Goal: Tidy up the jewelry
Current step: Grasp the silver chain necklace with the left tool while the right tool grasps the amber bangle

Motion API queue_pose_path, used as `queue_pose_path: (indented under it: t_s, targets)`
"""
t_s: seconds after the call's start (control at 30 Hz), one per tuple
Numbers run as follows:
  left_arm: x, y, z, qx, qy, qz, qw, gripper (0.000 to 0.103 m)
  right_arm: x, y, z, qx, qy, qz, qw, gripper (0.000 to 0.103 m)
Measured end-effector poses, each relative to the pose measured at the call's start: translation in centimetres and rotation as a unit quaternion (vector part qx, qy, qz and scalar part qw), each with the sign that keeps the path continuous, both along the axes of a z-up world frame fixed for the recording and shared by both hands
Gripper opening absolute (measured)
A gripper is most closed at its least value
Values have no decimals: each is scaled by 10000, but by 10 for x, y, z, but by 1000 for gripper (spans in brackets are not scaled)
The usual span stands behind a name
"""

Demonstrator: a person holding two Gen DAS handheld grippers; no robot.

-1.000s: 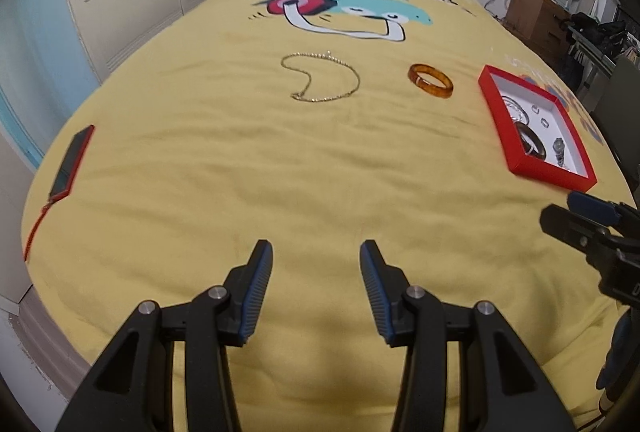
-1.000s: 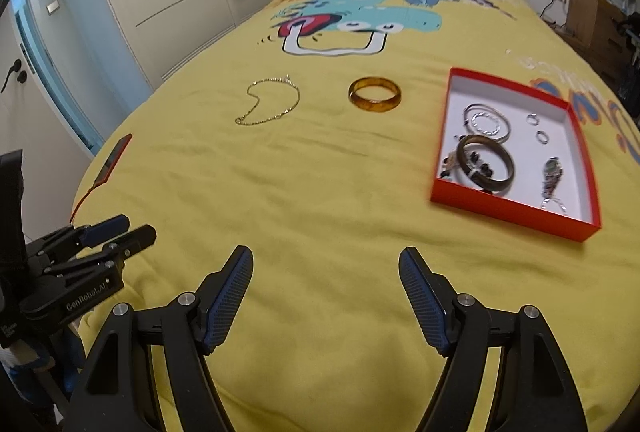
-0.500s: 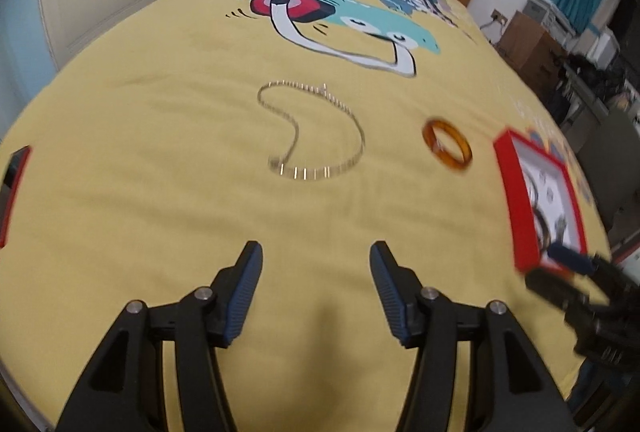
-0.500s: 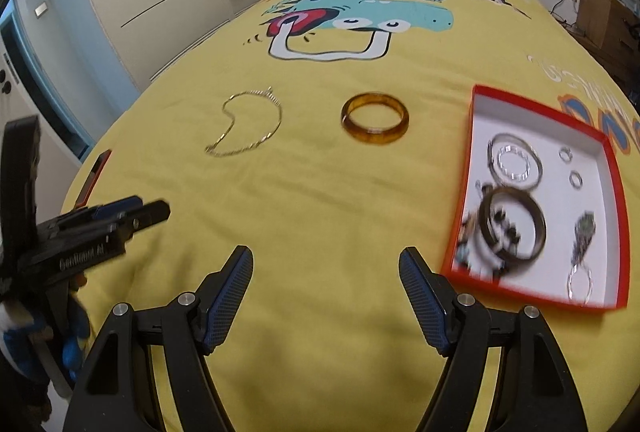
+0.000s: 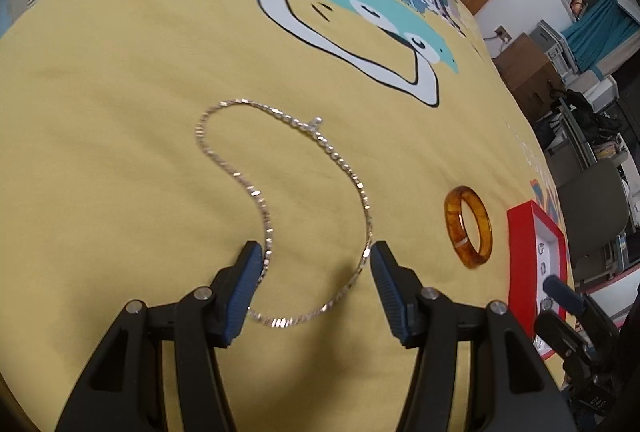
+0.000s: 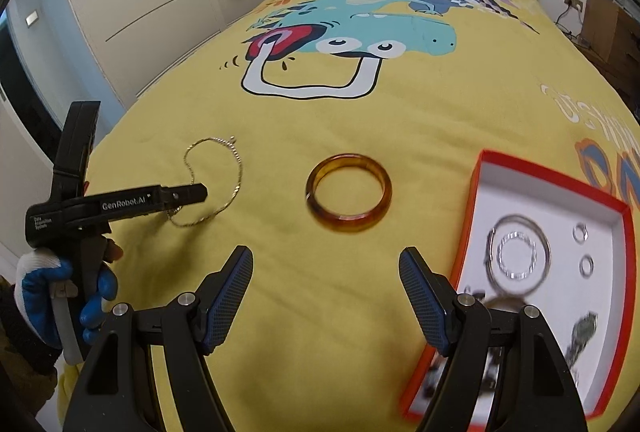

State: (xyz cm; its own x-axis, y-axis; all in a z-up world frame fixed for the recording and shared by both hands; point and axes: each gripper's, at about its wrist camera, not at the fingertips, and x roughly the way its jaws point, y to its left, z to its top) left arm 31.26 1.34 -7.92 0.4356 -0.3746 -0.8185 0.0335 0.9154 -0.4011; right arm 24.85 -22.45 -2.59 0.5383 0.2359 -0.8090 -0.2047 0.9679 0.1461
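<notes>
The left gripper (image 5: 316, 288) is held open, its blue fingers (image 5: 244, 288) straddling the near loop of the silver necklace (image 5: 280, 192) lying on the yellow bedspread (image 5: 120, 112). The chain should be pinched low against the cloth, so no link slips. The right gripper (image 6: 326, 296) is also open, just before the amber bangle (image 6: 348, 198), beside the red box (image 6: 560, 176).
</notes>
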Motion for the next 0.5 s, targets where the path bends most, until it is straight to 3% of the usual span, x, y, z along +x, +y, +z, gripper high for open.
queue_pose_path:
  t_s: [0.23,0.37,0.43,0.47,0.5]
  targets:
    - [8,-30,-5,23,-44,-438,9990,54,20,2,-8,4,52,109,9999,75]
    - [7,-48,-10,568,-129,-643,9962,53,28,7,-13,-56,70,172,9998,75]
    - [6,-50,-11,853,-209,-589,9944,35,31,7,-15,-80,76,178,9998,75]
    - [6,-48,-11,1015,-250,-504,9932,16,32,6,-15,-88,80,174,9998,75]
    - [6,-42,-12,1043,-251,-434,9933,4,33,6,-16,-100,86,168,9998,75]
